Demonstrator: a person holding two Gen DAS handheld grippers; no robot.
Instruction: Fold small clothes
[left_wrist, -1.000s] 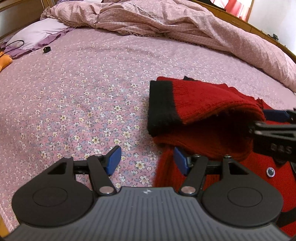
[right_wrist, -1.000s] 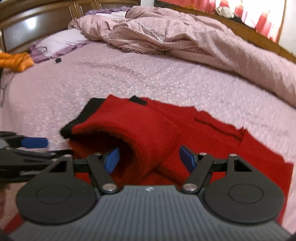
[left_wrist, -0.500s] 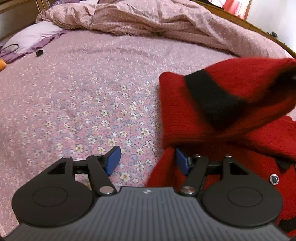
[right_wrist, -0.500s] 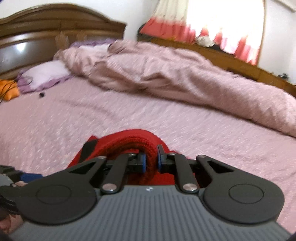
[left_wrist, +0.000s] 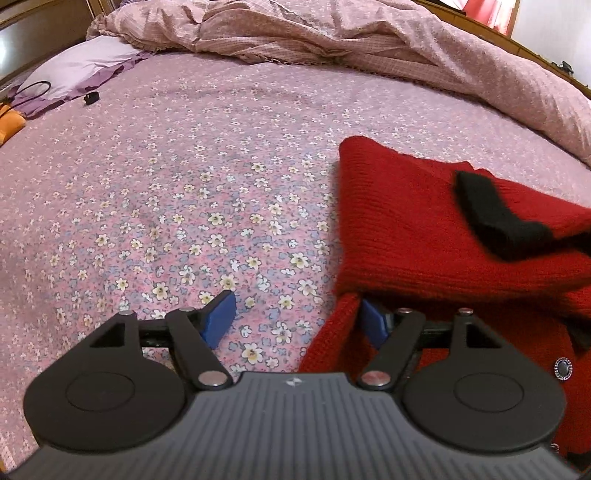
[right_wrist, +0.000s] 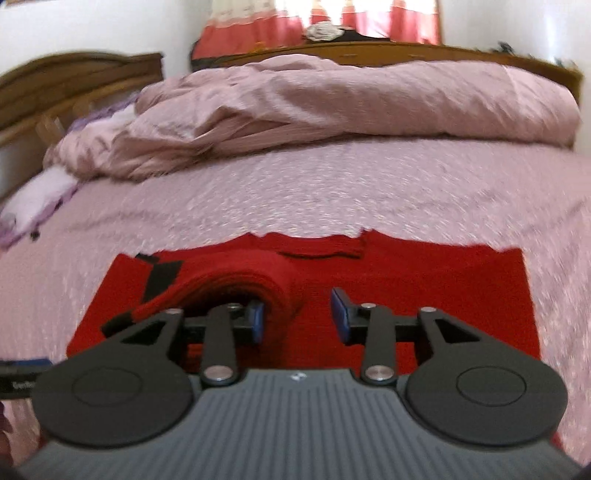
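One red cardigan (sleeve folded across), two spread tools

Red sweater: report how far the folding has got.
Done: one sleeve lies folded across the red sweater. In hand: nothing; the right gripper and left gripper both have open jaws. Left: the body is not yet folded on the bed.
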